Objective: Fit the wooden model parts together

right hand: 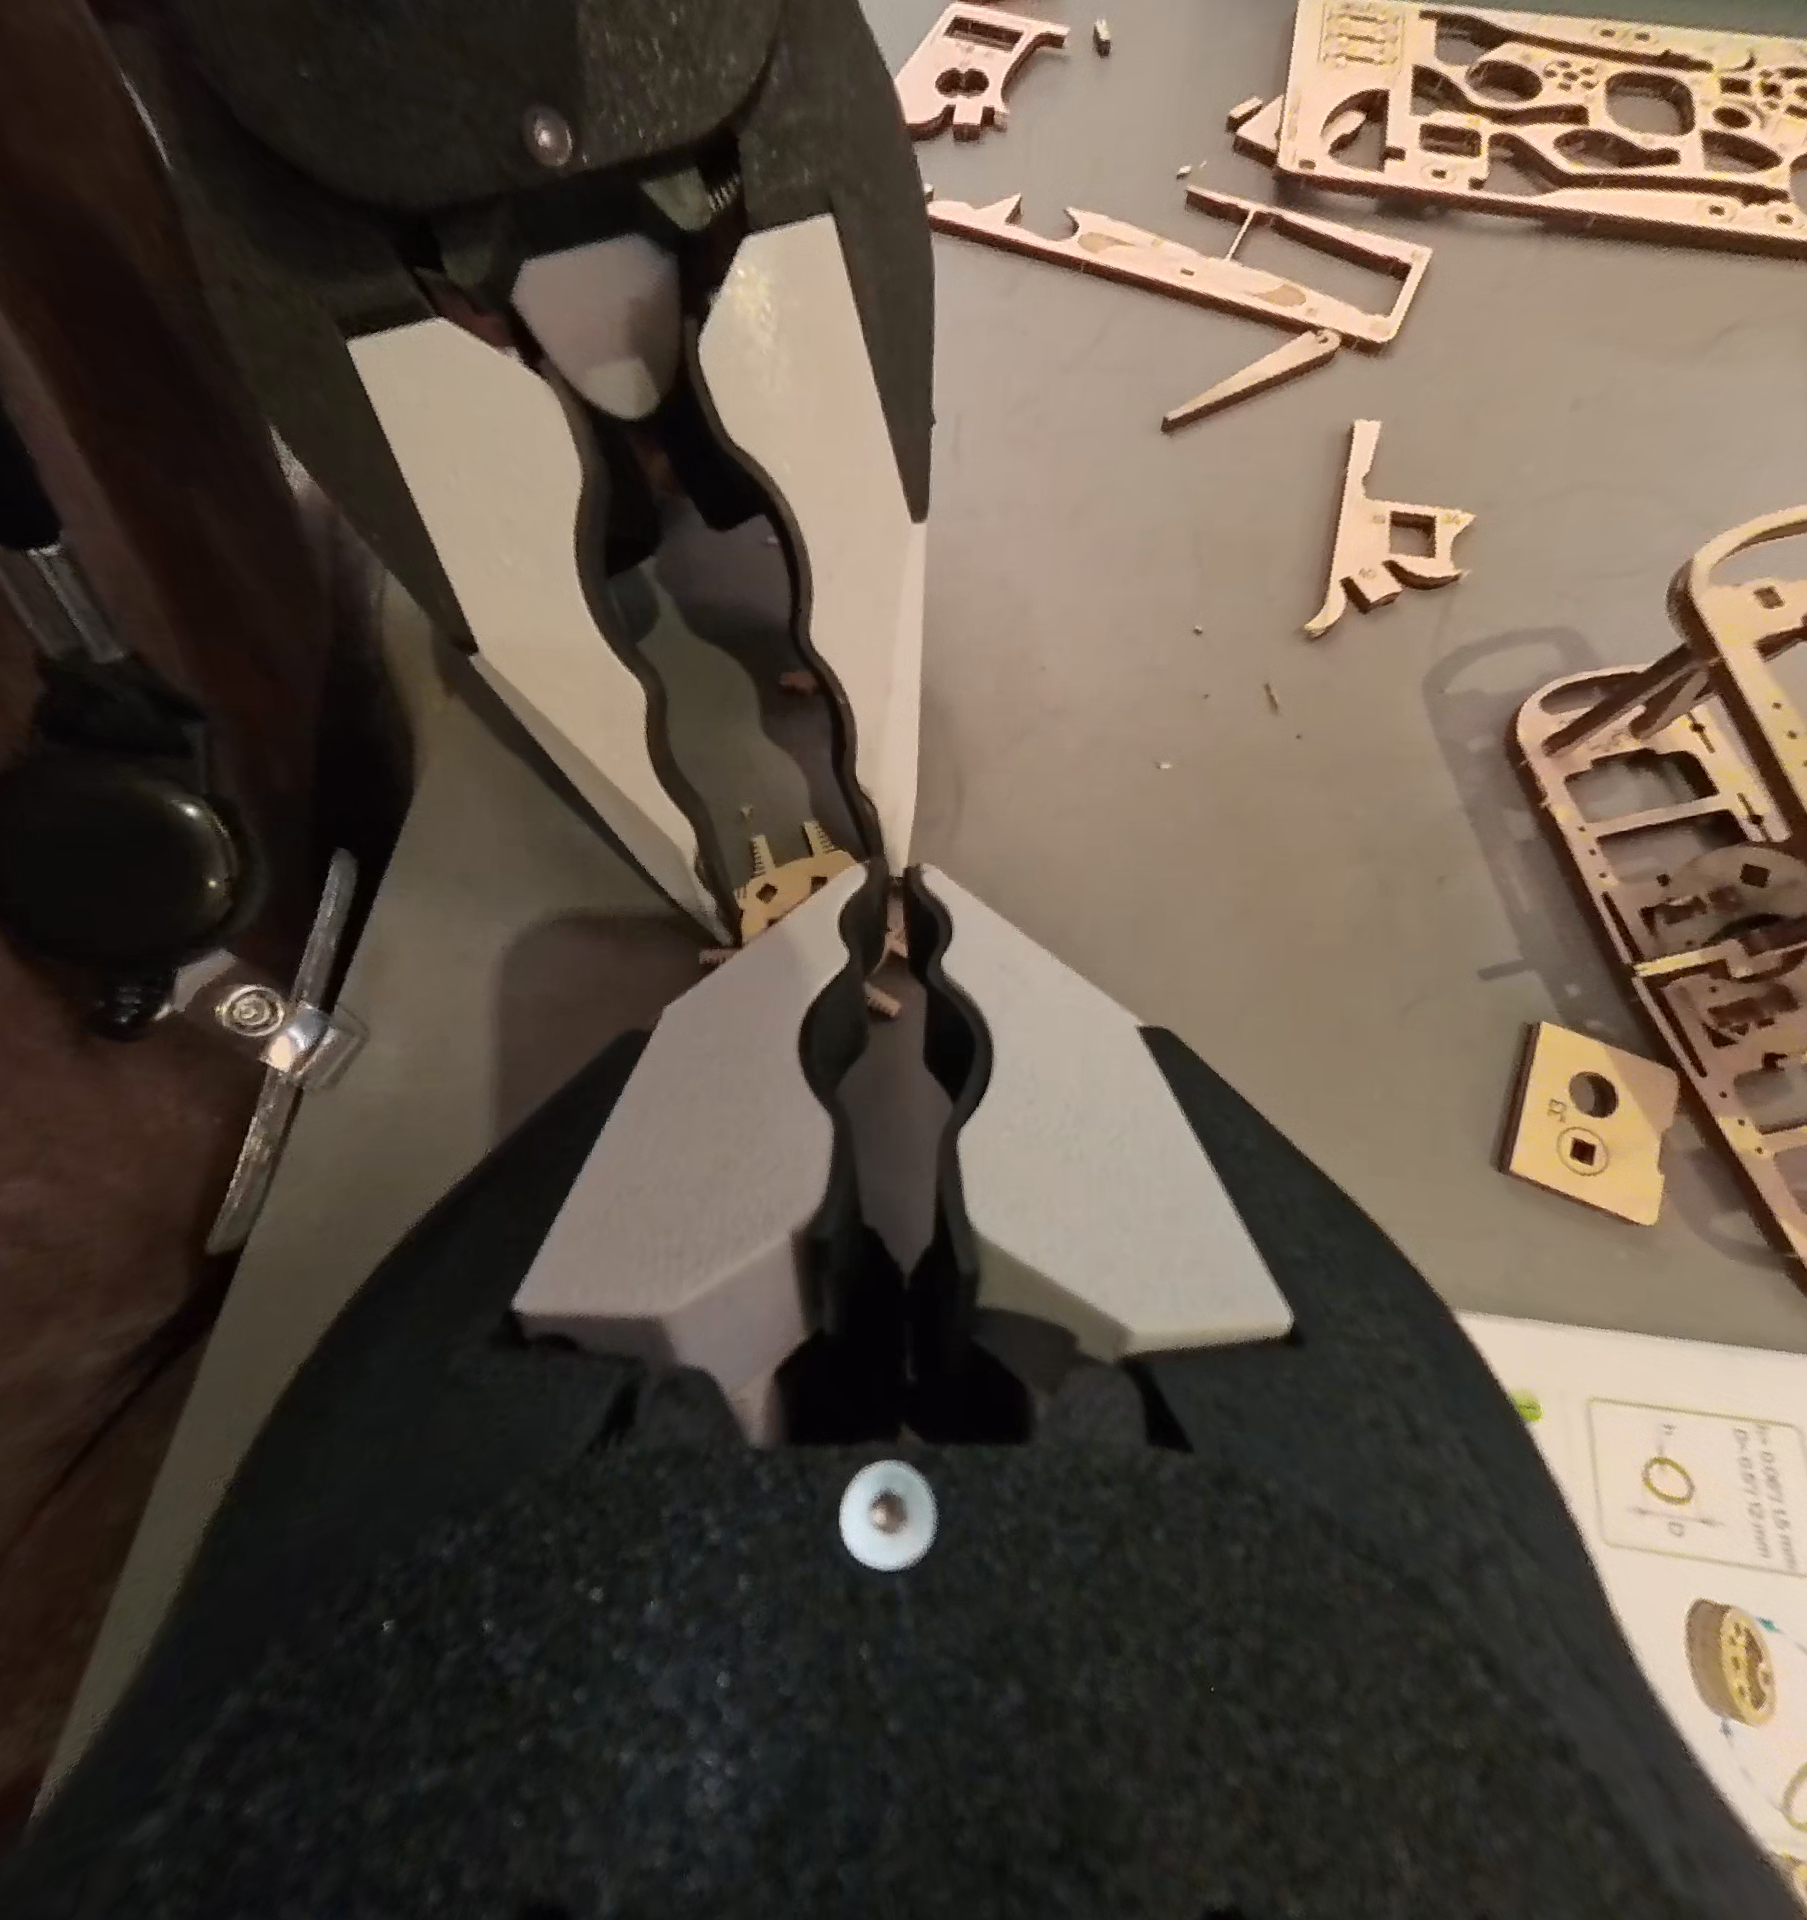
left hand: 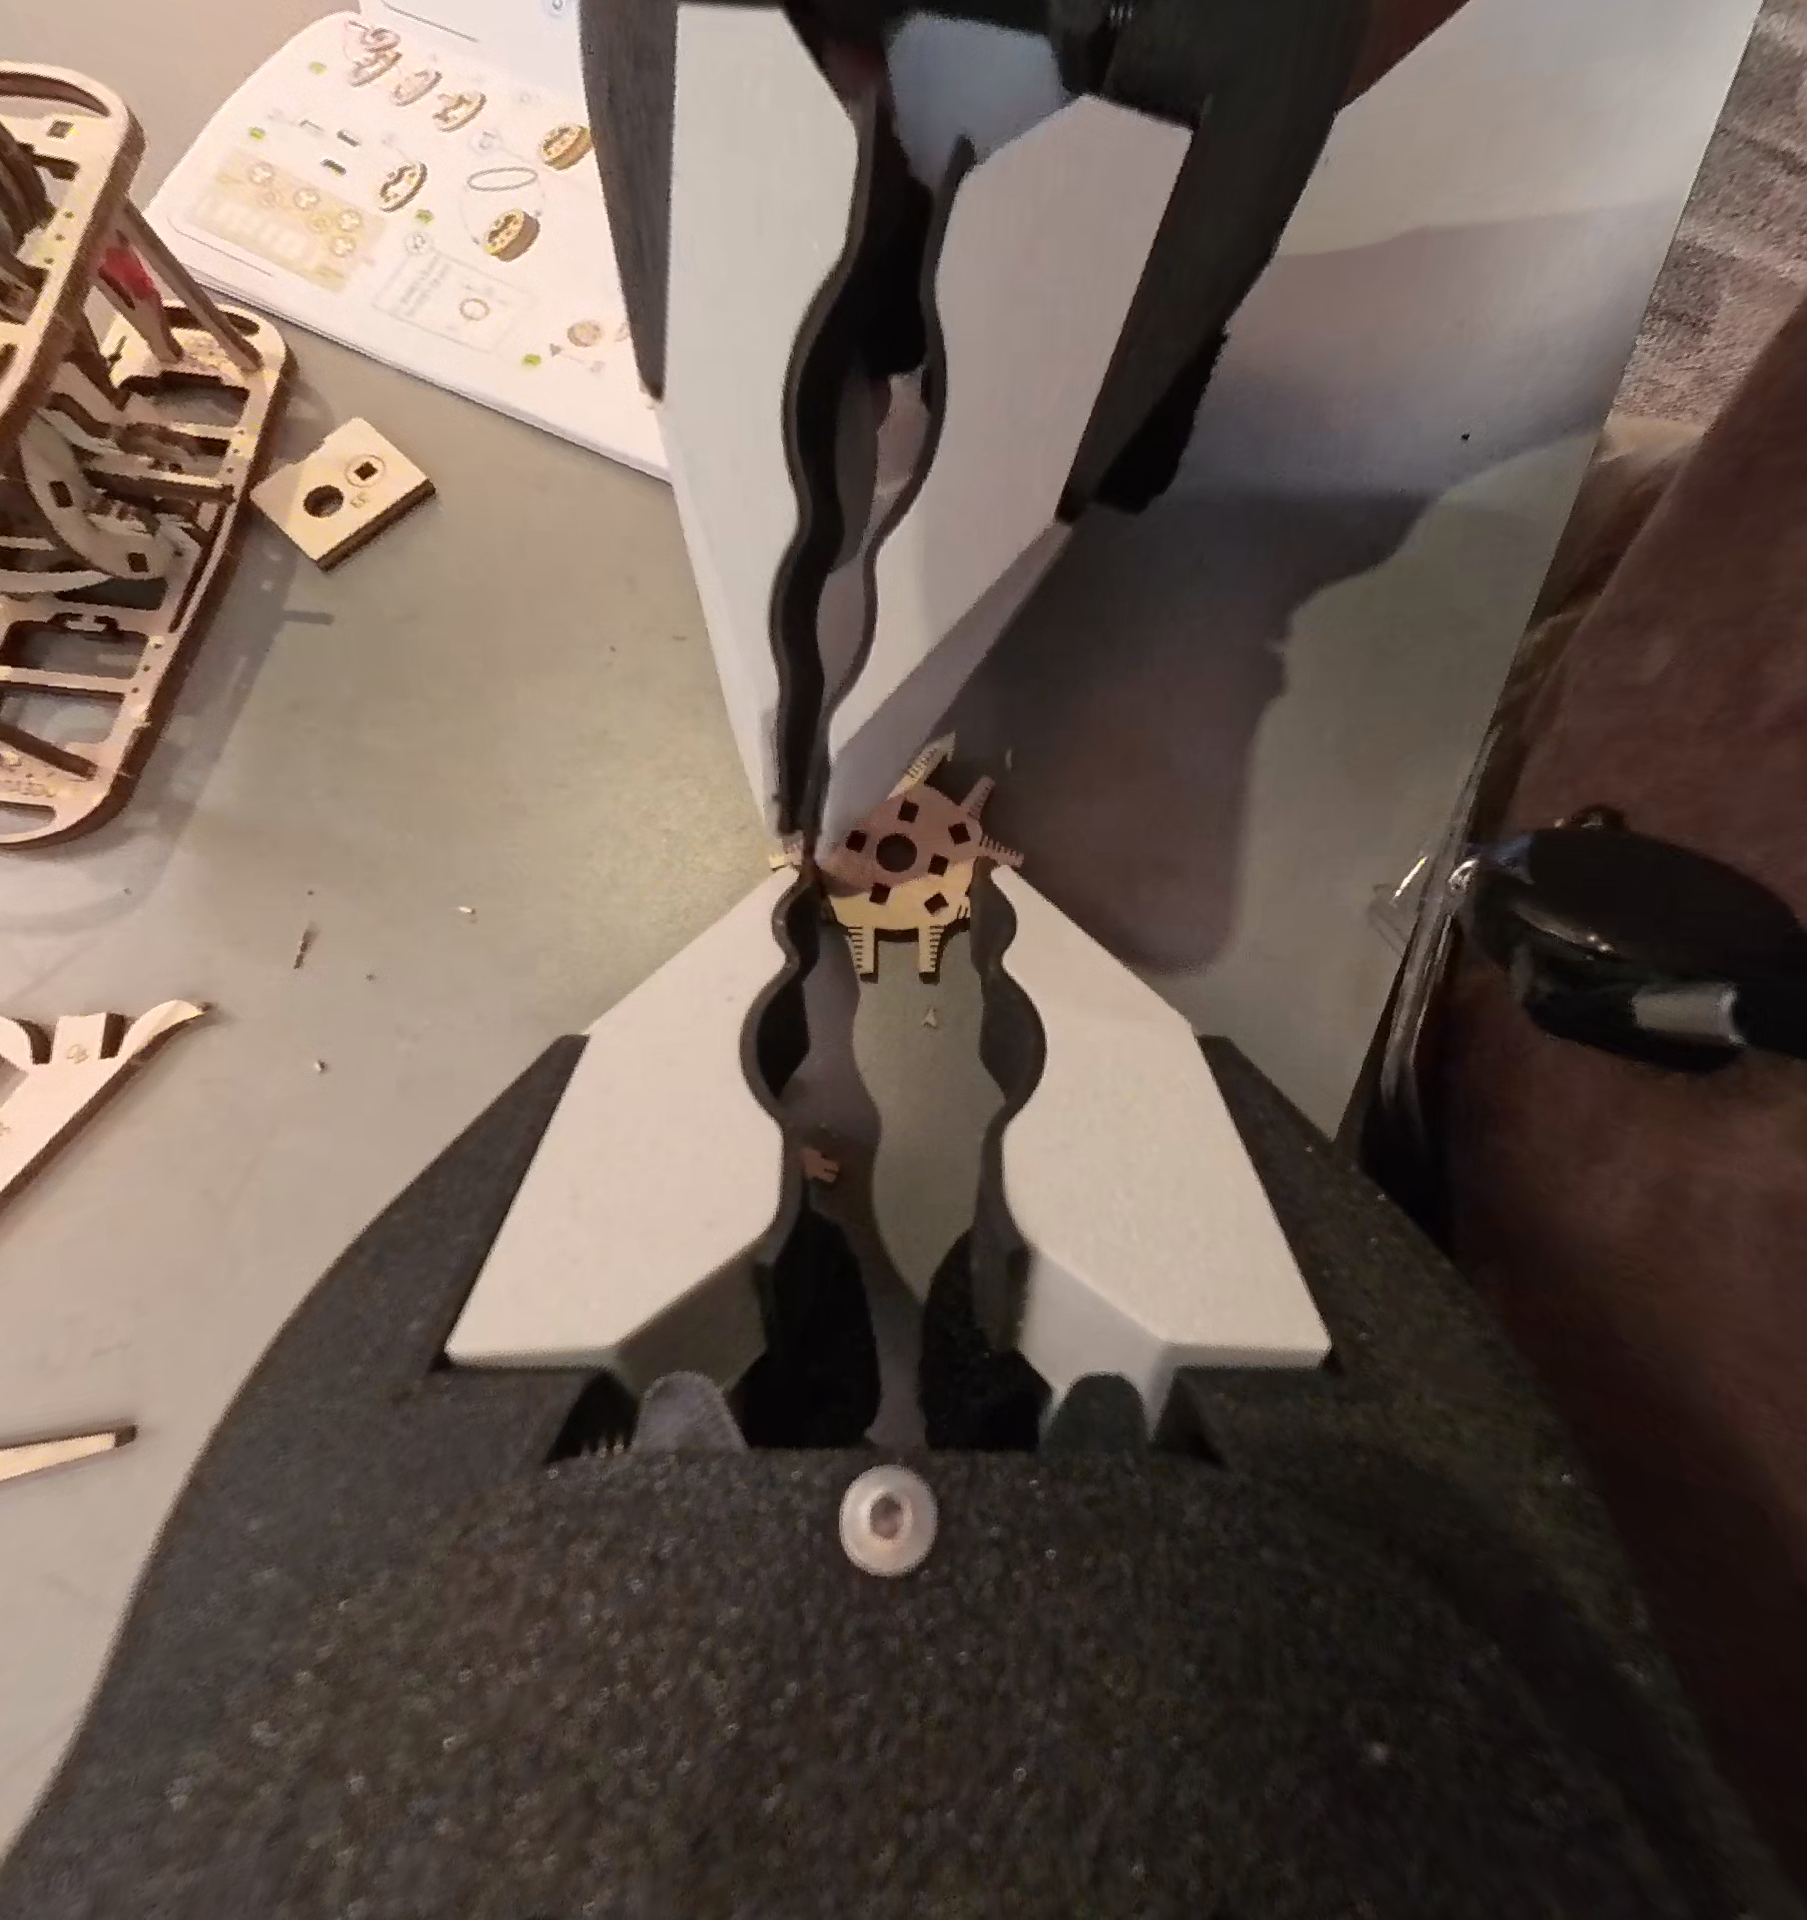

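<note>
My left gripper (left hand: 894, 896) is shut on a small round wooden disc (left hand: 904, 868) with square holes and toothed spokes, gripped by its edges just above the grey table. My right gripper (right hand: 886, 883) is shut on a tiny toothed wooden peg (right hand: 883, 987), which shows between its fingers. The two grippers meet tip to tip. In the left wrist view the right gripper (left hand: 805, 821) comes down from the top, its tips touching the disc's left rim. In the right wrist view the left gripper (right hand: 795, 883) holds the disc (right hand: 779, 896) just left of my tips.
A partly built wooden frame model (left hand: 57, 468) (right hand: 1709, 883) stands nearby, with a square plate with holes (left hand: 343, 488) (right hand: 1585, 1132) beside it. An instruction sheet (left hand: 390, 208) (right hand: 1657, 1558), laser-cut sheets (right hand: 1553, 104) and loose offcuts (left hand: 37, 1091) lie around. A forearm with a watch (left hand: 1626, 914) (right hand: 99, 862) is close.
</note>
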`<state>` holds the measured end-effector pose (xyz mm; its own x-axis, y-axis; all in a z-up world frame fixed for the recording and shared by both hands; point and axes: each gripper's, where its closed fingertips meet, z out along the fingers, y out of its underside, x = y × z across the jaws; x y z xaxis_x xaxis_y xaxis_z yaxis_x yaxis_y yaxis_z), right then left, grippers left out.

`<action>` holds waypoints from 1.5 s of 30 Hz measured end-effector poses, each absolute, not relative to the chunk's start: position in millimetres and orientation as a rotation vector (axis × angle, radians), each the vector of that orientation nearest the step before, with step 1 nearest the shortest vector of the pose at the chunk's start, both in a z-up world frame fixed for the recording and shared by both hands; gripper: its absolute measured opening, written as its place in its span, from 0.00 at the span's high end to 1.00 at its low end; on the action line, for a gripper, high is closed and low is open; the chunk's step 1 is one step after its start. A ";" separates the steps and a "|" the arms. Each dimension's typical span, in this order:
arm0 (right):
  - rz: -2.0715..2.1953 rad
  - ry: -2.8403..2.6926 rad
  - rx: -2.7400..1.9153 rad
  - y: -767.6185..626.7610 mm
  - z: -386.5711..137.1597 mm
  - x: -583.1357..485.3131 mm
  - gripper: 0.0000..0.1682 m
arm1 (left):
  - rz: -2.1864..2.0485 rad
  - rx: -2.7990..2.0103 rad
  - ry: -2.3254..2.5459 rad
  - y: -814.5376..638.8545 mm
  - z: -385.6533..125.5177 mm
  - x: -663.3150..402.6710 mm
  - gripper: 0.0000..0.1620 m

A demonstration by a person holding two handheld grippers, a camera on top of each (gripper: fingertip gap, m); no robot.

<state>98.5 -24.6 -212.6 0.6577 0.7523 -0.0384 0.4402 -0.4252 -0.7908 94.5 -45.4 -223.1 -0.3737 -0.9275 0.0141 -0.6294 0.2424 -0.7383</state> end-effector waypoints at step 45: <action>1.070 0.237 -1.591 -67.1 -68.3 70.1 0.99 | -0.902 -0.874 1.669 -71.9 -82.3 76.6 1.00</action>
